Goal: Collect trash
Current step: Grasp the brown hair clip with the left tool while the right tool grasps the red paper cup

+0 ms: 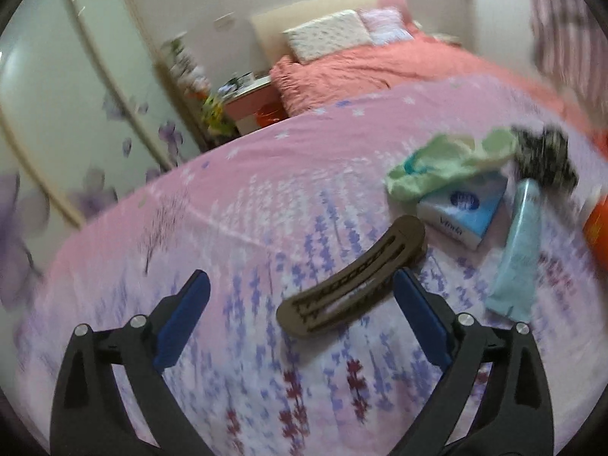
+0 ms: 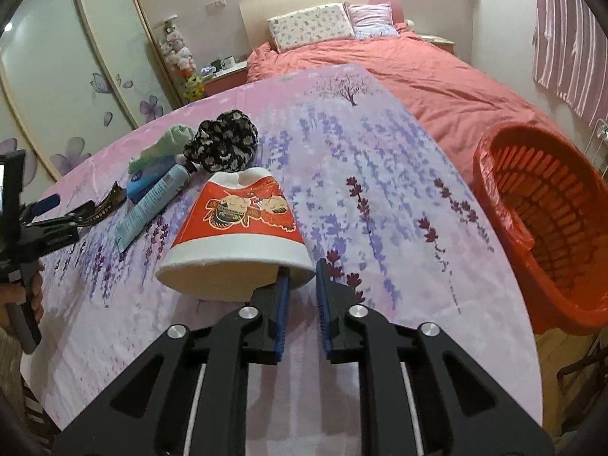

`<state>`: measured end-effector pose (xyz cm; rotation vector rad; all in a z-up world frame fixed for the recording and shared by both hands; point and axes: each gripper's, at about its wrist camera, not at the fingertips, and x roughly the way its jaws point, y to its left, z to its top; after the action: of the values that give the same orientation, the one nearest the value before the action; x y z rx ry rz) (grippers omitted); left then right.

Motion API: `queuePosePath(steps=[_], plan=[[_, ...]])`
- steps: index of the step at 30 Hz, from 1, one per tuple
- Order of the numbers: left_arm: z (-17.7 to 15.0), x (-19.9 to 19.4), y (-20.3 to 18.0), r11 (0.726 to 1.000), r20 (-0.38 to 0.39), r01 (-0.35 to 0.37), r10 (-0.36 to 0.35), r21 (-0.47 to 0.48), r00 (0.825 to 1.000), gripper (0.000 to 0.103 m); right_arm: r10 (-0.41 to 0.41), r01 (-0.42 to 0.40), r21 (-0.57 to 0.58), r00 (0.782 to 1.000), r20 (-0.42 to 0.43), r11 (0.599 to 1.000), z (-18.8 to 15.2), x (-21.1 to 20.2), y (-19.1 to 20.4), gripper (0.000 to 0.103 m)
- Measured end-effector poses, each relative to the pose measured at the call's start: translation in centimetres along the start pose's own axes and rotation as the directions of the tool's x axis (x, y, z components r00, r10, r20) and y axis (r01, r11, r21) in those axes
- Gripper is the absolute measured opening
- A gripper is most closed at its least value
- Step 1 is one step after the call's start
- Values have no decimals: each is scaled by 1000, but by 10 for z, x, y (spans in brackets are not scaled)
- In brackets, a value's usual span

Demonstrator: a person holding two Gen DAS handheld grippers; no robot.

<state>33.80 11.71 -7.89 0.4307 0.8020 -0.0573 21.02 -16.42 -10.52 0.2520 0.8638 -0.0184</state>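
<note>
My right gripper [image 2: 303, 269] is shut on the rim of a red-and-white paper cup [image 2: 235, 224]. One pad sits inside the mouth, the other outside the wall. The cup is crumpled at its far end and tilts over the lavender-print sheet [image 2: 380, 174]. My left gripper [image 1: 300, 279] stands wide open just above the sheet. A brown hair clip [image 1: 353, 277] lies flat between its fingers, touched by neither pad. Beyond the clip lie a blue tissue pack [image 1: 463, 212], a pale blue tube [image 1: 520, 243], a green cloth [image 1: 448, 159] and a black-and-white scrunchie [image 1: 543, 155].
An orange-red basket [image 2: 547, 228] lined with a red bag stands off the bed's right edge. A coral duvet [image 2: 437, 72] and pillows cover the far half of the bed. A wardrobe with flower decals [image 2: 76, 87] runs along the left. A hand [image 2: 22, 296] holds the left gripper.
</note>
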Motion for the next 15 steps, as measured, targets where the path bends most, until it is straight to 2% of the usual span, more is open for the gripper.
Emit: queuePosePath(steps=[2,4,6,8,9,12,15], plan=[[1,8,-4,999,-12,-4,5,38,1000,95,-1,1,-3,1000,1,1000,-1,0,-1,26],[2,16,-7,999,-27,22,-21,46,999,95,-2,2,-8,1000,1,1000,-2,-1,-1,27],[2,18,-5,997,-35,72,-72,9,997,86,2,-2,-12,1000,-2,1000,-2,0,0,27],[1,19,-2,988,-50,146,-149,-52,988,66,5,-5,-14,1000,-2,1000,-3,0,1,27],[0,19,0,979,-56,185,-190,-87,980,63,8,-8,-13,1000,-3,1000,-3,0,1,27],[-5,15,-4,953,-56,271,-281,-133,958,61,16,-16,-10,1000,-1,1000,-3,0,3,27],[-9,7,-14,953,-43,279,-285,-119,957,61,15,-15,-14,1000,8,1000,0,3,7,34]])
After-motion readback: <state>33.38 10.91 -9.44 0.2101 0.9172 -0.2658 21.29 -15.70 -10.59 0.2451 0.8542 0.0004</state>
